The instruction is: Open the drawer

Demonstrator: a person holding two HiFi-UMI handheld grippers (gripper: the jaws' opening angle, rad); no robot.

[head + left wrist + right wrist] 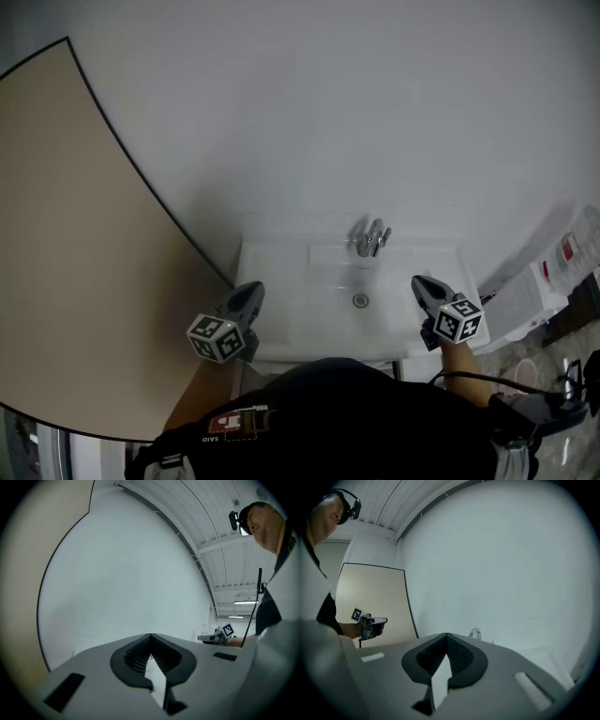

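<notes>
you are holding your left gripper [247,296] and right gripper [425,289] over the white sink [291,281], both with jaws closed tight on nothing. no drawer is showing; it may be hiding under the sink, behind your body. reaching down blind, you are risking bumping the sink edge, and shut jaws are not gripping anything.

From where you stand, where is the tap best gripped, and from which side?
Probably the top of the tap, jaws to either side, coming from the front across the sink. It stands at the sink's rear edge close to the wall, so behind is blocked. The right gripper is nearer; its jaws are shut and must open first.
</notes>
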